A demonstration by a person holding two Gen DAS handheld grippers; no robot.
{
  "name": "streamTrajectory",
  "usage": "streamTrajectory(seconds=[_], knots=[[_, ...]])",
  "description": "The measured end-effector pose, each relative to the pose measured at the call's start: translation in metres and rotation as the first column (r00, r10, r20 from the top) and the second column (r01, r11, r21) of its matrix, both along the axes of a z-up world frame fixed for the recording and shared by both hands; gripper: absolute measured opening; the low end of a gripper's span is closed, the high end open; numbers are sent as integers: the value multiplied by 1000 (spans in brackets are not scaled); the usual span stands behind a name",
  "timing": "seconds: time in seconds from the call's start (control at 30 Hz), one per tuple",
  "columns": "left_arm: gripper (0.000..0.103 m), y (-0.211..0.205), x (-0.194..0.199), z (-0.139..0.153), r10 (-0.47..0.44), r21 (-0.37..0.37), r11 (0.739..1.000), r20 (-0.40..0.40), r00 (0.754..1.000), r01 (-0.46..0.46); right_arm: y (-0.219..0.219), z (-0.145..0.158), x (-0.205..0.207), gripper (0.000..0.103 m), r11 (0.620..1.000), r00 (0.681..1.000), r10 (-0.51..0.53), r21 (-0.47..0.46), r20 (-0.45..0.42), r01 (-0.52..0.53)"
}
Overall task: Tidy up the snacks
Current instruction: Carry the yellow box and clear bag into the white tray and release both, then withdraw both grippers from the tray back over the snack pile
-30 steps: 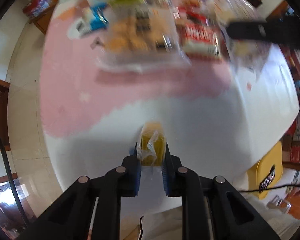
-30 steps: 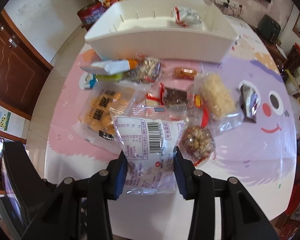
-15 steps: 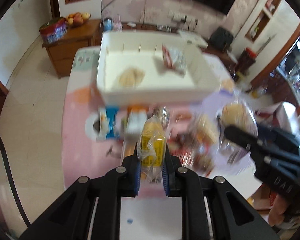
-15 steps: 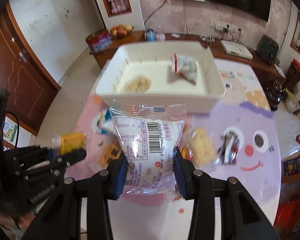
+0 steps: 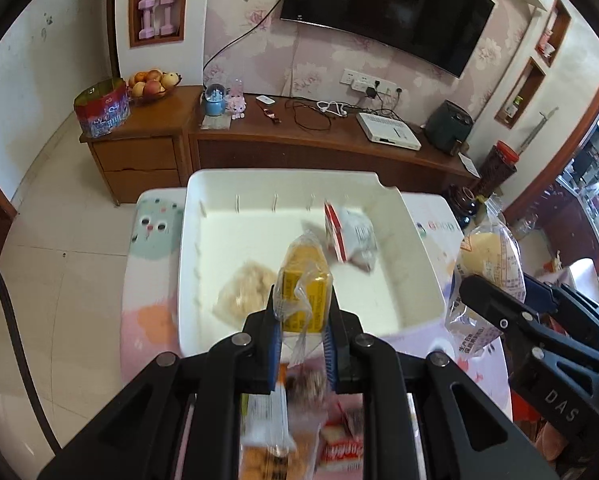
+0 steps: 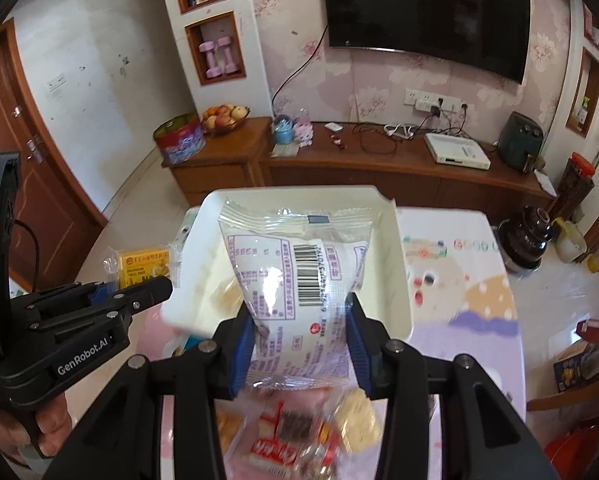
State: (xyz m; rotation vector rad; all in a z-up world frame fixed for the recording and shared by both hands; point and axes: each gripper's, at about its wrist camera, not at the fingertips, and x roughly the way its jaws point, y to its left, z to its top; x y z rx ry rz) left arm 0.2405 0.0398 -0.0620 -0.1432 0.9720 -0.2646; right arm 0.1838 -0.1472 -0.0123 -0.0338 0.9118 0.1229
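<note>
Desk (image 5: 151, 280) under a pastel cartoon cloth carries one white bin (image 5: 291, 196), the biggest thing on it, standing at the far end. Two snacks lie inside the bin: a pale crumbly pack (image 5: 245, 294) on the left of its floor and a red-and-white pouch (image 5: 351, 236) toward the right. A heap of loose snack packets (image 6: 299, 436) lies on the desk nearer the cameras, too blurred to count.

Two tools are in view, one per hand. The right tool (image 6: 301, 330) pinches one clear bun packet (image 6: 295, 276) with a barcode, its blue pads pressed on both sides of the wrapper; the packet hangs in the air in front of the bin's near wall. The left tool (image 5: 302, 332) is pressed together on one small yellow snack packet (image 5: 305, 284), held above the bin's near edge. In the right wrist view a hand (image 6: 53, 420) grips the left tool's handle, at the bin's left side.
</note>
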Motion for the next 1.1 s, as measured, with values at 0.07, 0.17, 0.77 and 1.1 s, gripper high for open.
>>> streamTrajectory(seconds=[0.07, 0.17, 0.77, 1.1], knots=[[15, -2, 14, -2, 11, 4, 1000, 1, 1000, -11, 0, -4, 15, 42, 1000, 1000, -10, -11, -1, 10], [15, -3, 31, -10, 23, 14, 1000, -7, 1000, -23, 2, -12, 40, 42, 1000, 1000, -23, -18, -15, 23], [84, 13, 44, -33, 132, 78, 988, 21, 991, -133, 9, -45, 74, 54, 996, 994, -78, -47, -75, 75], [84, 18, 22, -12, 138, 33, 989, 83, 987, -141, 12, -25, 58, 61, 997, 997, -66, -34, -51, 64]])
